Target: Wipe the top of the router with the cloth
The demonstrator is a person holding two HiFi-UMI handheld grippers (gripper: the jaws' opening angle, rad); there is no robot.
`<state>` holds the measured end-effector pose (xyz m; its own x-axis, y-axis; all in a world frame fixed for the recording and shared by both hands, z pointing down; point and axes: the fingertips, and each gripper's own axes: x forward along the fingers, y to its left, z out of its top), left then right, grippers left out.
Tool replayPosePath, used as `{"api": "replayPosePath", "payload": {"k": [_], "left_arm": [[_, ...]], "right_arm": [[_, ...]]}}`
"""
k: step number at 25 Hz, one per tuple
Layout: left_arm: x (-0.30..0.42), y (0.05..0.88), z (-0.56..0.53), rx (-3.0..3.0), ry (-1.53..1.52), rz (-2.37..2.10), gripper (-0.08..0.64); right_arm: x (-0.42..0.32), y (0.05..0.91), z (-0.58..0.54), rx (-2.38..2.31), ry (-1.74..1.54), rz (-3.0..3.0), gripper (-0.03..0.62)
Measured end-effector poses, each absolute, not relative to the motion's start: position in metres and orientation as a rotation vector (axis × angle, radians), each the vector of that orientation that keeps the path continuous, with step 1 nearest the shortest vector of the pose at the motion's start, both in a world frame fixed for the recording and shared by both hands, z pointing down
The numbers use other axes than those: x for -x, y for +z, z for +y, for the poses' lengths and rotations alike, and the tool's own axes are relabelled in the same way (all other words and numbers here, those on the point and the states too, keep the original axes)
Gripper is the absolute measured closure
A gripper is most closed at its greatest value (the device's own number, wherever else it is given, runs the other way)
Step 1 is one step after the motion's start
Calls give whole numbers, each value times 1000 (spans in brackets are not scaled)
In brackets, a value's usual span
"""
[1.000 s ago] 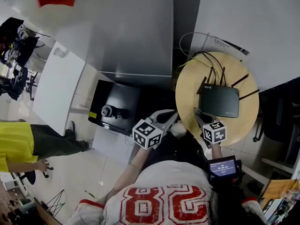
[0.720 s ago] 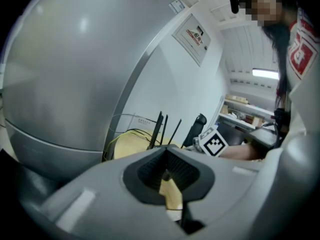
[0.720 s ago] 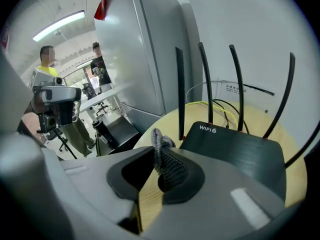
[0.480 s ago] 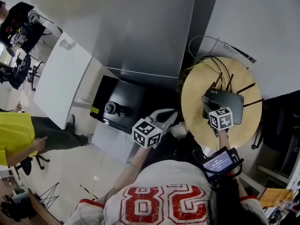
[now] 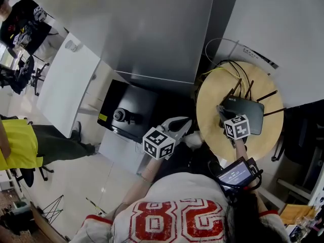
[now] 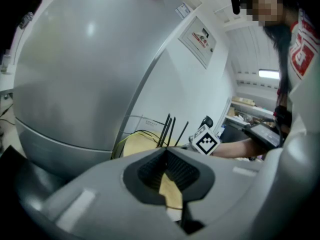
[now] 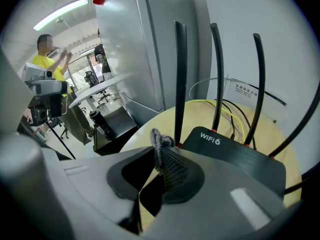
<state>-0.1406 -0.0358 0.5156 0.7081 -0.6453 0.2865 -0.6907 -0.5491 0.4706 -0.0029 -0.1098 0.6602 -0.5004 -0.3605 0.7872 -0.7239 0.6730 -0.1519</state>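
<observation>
The right tongs [image 7: 159, 171] are closed on a bunched grey cloth [image 7: 167, 163]; only a small knitted fold of it shows above the pads, and the rest is hidden inside the grip. Just beyond lies the black router [image 7: 235, 156] with its antennas upright, its near edge cut off by the tongs' body, so I cannot tell whether the cloth touches the router's top. In the head view the marker cube covers the router's [image 5: 249, 113] near corner and the cloth cannot be seen. The router sits on a round wooden surface [image 5: 210, 105]. The left tongs [image 6: 167, 176] are closed on nothing, held off beside the surface.
</observation>
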Motion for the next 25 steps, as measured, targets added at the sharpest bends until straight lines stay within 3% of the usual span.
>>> {"api": "replayPosePath", "payload": {"k": [25], "left_arm": [[108, 514, -10, -2420, 147, -877, 560]], "right_arm": [[-1, 652, -29, -971, 792, -2186, 555]]}}
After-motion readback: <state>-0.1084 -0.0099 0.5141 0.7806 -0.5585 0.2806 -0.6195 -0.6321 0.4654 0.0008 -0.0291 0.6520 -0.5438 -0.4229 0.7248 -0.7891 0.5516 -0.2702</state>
